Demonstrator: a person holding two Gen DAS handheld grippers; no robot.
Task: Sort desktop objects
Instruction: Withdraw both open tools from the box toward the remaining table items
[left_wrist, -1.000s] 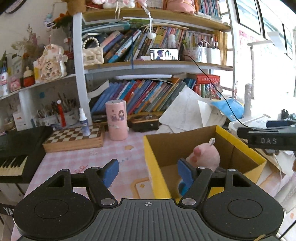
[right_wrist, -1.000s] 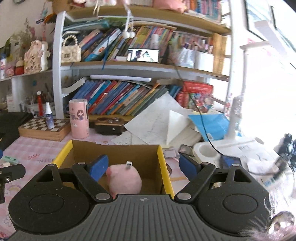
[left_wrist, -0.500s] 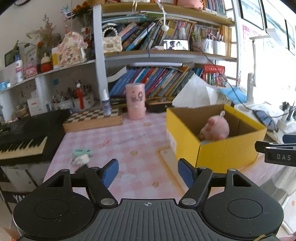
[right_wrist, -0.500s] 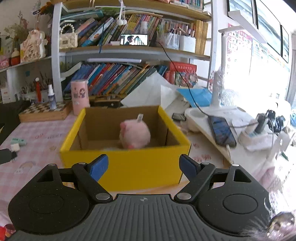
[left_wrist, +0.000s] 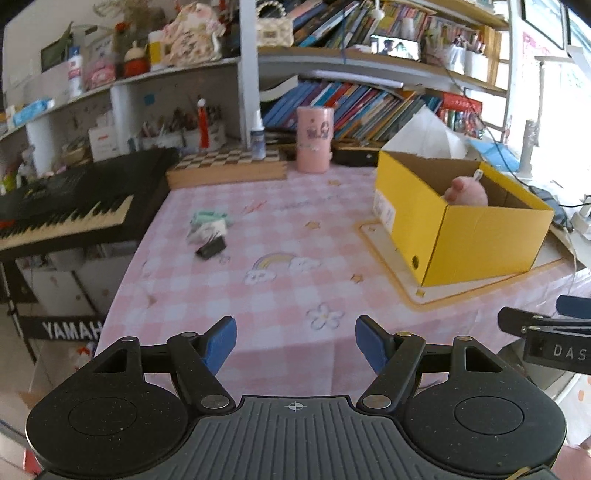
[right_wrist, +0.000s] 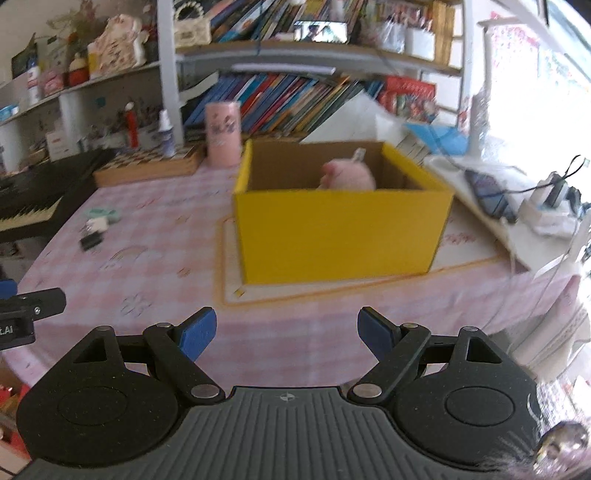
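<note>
both grippers, left gripper (left_wrist: 294, 341) and right gripper (right_wrist: 286, 332), hang empty with fingers spread. pink plush toy (right_wrist: 349, 175) sits in the yellow box (right_wrist: 340, 225); black binder clip (left_wrist: 210, 246) and mint eraser (left_wrist: 208, 218) lie well left. approach the clip low, straddling its body squarely.

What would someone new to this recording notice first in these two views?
The bright yellow box stands out, sitting on the pink checked tablecloth right of centre, with a pink plush toy inside it. Left of it on the cloth lies a small cluster: a black binder clip and mint and white bits. Both grippers, left and right, are open and hold nothing, near the table's front edge.
</note>
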